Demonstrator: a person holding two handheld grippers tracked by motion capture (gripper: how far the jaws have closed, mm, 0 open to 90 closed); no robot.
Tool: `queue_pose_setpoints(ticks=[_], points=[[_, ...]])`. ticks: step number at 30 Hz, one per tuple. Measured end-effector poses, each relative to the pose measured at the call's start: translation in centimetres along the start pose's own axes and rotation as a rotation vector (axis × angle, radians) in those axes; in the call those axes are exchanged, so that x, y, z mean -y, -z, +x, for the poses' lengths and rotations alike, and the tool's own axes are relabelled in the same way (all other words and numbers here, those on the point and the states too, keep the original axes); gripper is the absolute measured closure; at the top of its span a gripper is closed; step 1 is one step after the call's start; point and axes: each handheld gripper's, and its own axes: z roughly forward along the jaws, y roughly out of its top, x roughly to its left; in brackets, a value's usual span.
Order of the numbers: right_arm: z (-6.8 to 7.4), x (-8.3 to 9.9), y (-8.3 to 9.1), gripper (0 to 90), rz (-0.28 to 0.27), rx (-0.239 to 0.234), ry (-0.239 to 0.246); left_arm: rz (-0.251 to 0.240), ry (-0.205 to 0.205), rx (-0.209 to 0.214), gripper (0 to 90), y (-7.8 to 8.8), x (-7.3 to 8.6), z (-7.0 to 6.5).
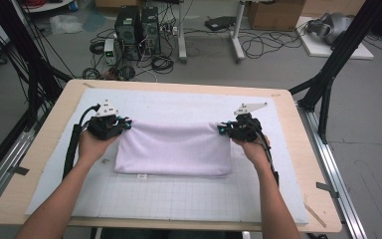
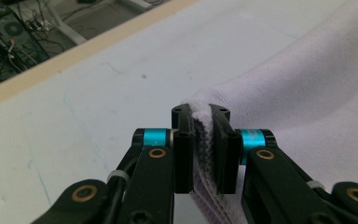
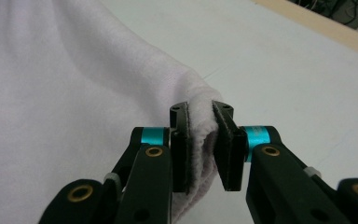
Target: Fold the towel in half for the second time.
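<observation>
Worktop mat (image 1: 189, 199) carries white towel (image 1: 174, 149); left tool (image 1: 127, 123) and right tool (image 1: 221, 128) clamp its far corners. Fold under way; next, carry corners evenly toward near edge.

No legible text, labels or nos. anywhere

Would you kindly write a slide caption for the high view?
Left gripper and right gripper each pinch a far corner of a folded white towel above the gridded mat.

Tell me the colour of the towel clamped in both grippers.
The towel is pale lilac, almost white; the high view shows it best.
</observation>
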Motion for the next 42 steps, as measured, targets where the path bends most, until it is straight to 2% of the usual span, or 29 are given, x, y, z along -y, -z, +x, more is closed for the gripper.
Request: queue_pose_setpoints(ticks=[3,5,7,8,10,13,16,18,21,24,26,29,33,35,39,42], points=[[-1.3,-1.1,-0.4,74.9,-0.007,0.028,-0.013,-0.016,0.021,-0.009,79.8,-1.1,-1.2,1.2],[-2.1,-1.7,-0.6,66.0,-0.028,0.069,-0.030,-0.004,0.014,-0.039,71.9,-1.7,-1.6,1.7],[-2.8,-1.8,-1.0,60.5,-0.022,0.061,-0.070,0.002,0.036,-0.043,63.0,-2.1,-1.5,2.0],[-2.9,-1.7,-1.2,58.9,-0.028,0.064,-0.074,0.006,0.045,-0.032,61.3,-2.1,-1.4,2.2],[-3.0,-1.5,-1.4,52.8,-0.027,0.027,-0.102,0.019,0.051,0.000,58.8,-2.0,-1.1,2.3],[-2.5,-1.2,-1.5,47.8,-0.023,0.010,-0.106,0.003,0.074,0.039,55.7,-1.5,-0.7,2.1],[-1.8,-1.0,-1.4,42.9,-0.041,-0.001,-0.105,-0.003,0.088,0.129,50.1,-1.0,-0.4,1.4],[-1.0,-0.9,-1.5,39.5,-0.029,0.004,-0.071,-0.006,0.068,0.134,45.9,-0.8,-0.3,0.8],[-0.3,-0.8,-1.3,36.4,-0.033,-0.005,-0.067,-0.016,0.066,0.144,40.7,-0.4,0.1,0.2],[0.3,-0.6,-1.0,33.0,-0.039,-0.005,-0.063,-0.005,0.061,0.154,36.8,-0.1,0.2,-0.2],[0.6,-0.4,-0.9,32.0,-0.042,-0.005,-0.063,-0.029,0.052,0.152,36.7,0.4,0.4,-0.5],[1.1,0.0,-0.6,29.8,-0.043,-0.002,-0.047,-0.033,0.058,0.173,36.0,0.8,0.5,-0.7],[1.7,0.4,-0.2,27.0,-0.041,0.003,-0.033,-0.053,0.051,0.167,34.6,1.5,0.7,-1.1],[1.9,0.7,0.0,24.2,-0.038,0.000,-0.036,-0.045,0.046,0.167,33.0,1.7,1.0,-1.2],[2.3,1.0,0.5,19.2,-0.046,-0.002,-0.050,-0.045,0.049,0.154,30.1,2.3,1.7,-1.4],[2.8,1.3,0.9,17.0,-0.046,0.005,-0.041,-0.046,0.066,0.151,27.7,2.6,2.3,-1.5]])
